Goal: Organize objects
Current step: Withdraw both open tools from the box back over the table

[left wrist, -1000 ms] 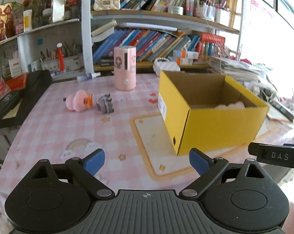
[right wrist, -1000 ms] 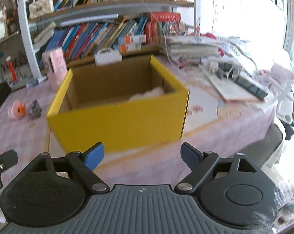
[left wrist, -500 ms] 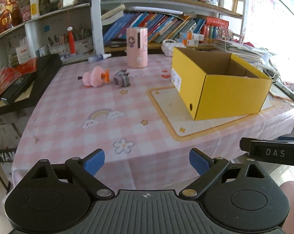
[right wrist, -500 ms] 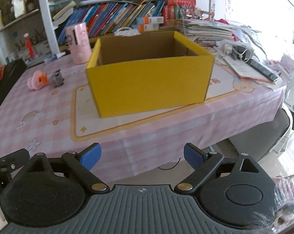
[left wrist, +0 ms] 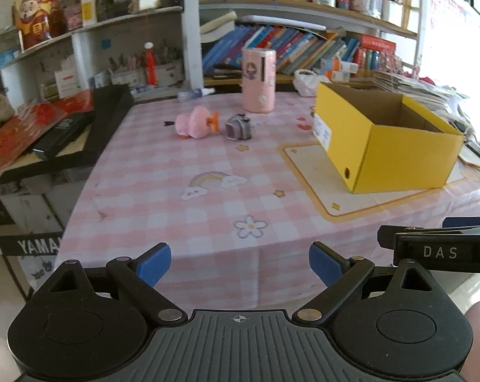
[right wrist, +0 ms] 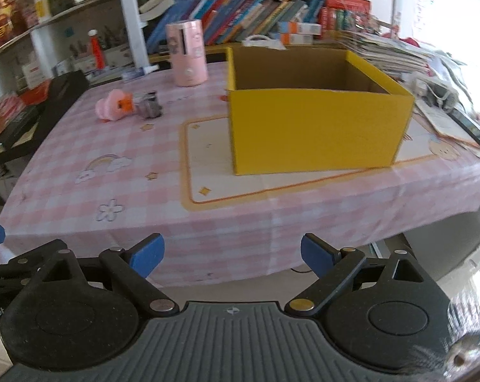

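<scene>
A yellow cardboard box [left wrist: 395, 156] stands open on the right of the pink checked table; it also shows in the right wrist view [right wrist: 316, 130]. A pink plush toy [left wrist: 193, 124] and a small grey toy [left wrist: 238, 127] lie side by side at the far left of the table, also in the right wrist view as the plush [right wrist: 112, 106] and the grey toy [right wrist: 149, 105]. A pink cylinder [left wrist: 259, 84] stands behind them. My left gripper [left wrist: 240, 262] and my right gripper [right wrist: 232, 254] are both open and empty, held off the table's front edge.
Bookshelves [left wrist: 303, 41] line the wall behind the table. A black case and red packets [left wrist: 58, 127] sit on a stand to the left. Stacked papers and a remote [right wrist: 456, 111] lie right of the box. The tablecloth [left wrist: 208, 210] hangs over the front edge.
Both grippers have pulled back from over the table to beyond its front edge. The box and toys now look farther away. Jaws stay open.
</scene>
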The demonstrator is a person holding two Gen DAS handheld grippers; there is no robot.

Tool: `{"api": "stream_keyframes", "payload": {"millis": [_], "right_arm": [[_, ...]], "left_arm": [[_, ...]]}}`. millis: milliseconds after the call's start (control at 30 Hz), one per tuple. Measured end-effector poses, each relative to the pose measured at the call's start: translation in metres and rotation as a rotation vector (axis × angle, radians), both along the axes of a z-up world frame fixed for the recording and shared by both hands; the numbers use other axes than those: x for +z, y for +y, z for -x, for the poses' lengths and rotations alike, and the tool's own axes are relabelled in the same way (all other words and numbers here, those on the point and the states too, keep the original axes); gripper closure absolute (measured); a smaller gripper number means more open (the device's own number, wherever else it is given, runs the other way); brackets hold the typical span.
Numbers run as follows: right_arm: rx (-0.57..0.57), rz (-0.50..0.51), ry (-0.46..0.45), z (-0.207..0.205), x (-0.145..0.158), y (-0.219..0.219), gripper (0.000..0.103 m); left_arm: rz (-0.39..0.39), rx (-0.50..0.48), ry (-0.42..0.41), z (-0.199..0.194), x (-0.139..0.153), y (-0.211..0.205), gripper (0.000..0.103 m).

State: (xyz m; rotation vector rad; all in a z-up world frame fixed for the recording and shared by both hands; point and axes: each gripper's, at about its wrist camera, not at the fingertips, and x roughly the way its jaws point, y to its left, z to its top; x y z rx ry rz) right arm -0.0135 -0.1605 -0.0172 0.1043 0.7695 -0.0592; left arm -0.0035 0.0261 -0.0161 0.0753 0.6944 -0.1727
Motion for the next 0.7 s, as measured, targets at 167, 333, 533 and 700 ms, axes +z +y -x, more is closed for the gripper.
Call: {"api": "stream_keyframes", "payload": {"millis": [167, 333, 533, 700], "right_arm": [[0.043, 0.003, -0.021, -0.004, 0.006, 0.017, 0.01], [0.077, 0.007, -0.044, -0.008, 0.012, 0.032, 0.01], [0.104, 0.007, -0.064, -0.014, 0.017, 0.048, 0.009], [0.127, 0.008, -0.072, -0.022, 0.018, 0.056, 0.009]], "left_arm": [[-0.002, 0.024, -0.023, 0.002, 0.005, 0.015, 0.007], [0.004, 0.054, -0.042, 0.001, 0.009, 0.03, 0.007], [0.006, 0.077, -0.056, -0.001, 0.012, 0.043, 0.007], [0.008, 0.094, -0.057, -0.007, 0.012, 0.048, 0.007]]}}
